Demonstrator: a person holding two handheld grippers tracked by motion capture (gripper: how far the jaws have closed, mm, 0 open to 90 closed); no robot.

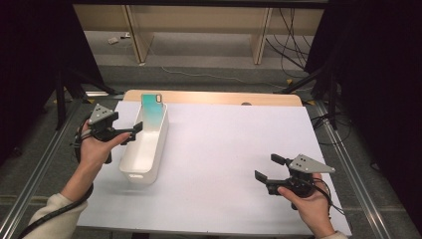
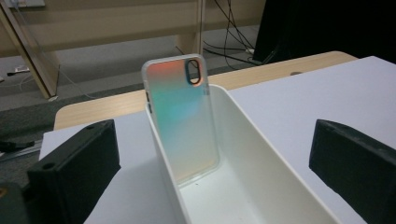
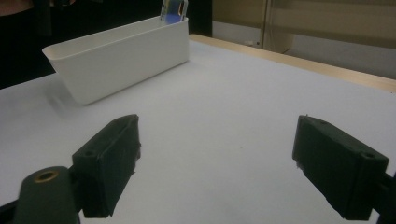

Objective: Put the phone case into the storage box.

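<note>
Phone case [image 2: 183,119] stands tilted against the far end wall inside the white bin [image 1: 130,168] on the bench [image 1: 229,164], while the left claw [image 1: 133,133] and right claw [image 1: 264,169] both gape, gripping nothing.

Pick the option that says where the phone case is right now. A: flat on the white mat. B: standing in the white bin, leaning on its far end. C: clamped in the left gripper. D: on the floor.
B: the phone case stands inside the white bin, leaning against its far end wall, while the left gripper is open and apart from it.
</note>
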